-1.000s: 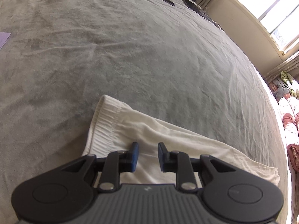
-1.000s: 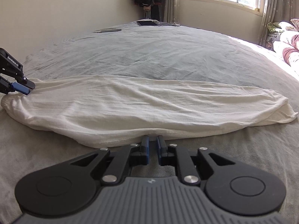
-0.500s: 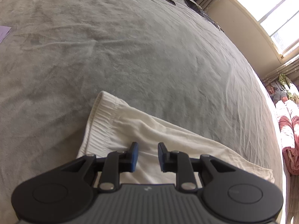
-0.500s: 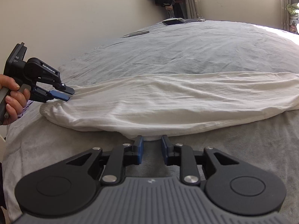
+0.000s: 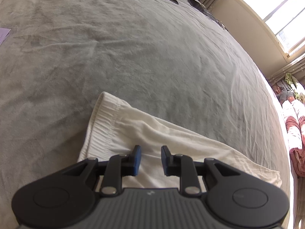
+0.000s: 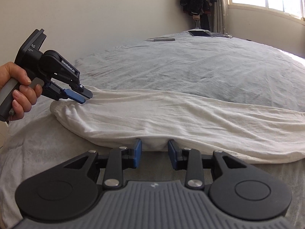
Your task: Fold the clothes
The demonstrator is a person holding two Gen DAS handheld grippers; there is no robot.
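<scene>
One white garment (image 6: 171, 118), two hand-held grippers (image 6: 154, 153)

The white garment (image 6: 171, 118) runs off the right edge of the right wrist picture. Far away on the bed (image 6: 209, 66), two flat dark things (image 6: 200, 32) are too small to tell.

White garment (image 5: 152, 133) lies folded on grey bed cover (image 5: 133, 57); left gripper (image 5: 149, 157) jaws apart above it.

Garment (image 6: 171, 118) on bed (image 6: 190, 72)
</scene>
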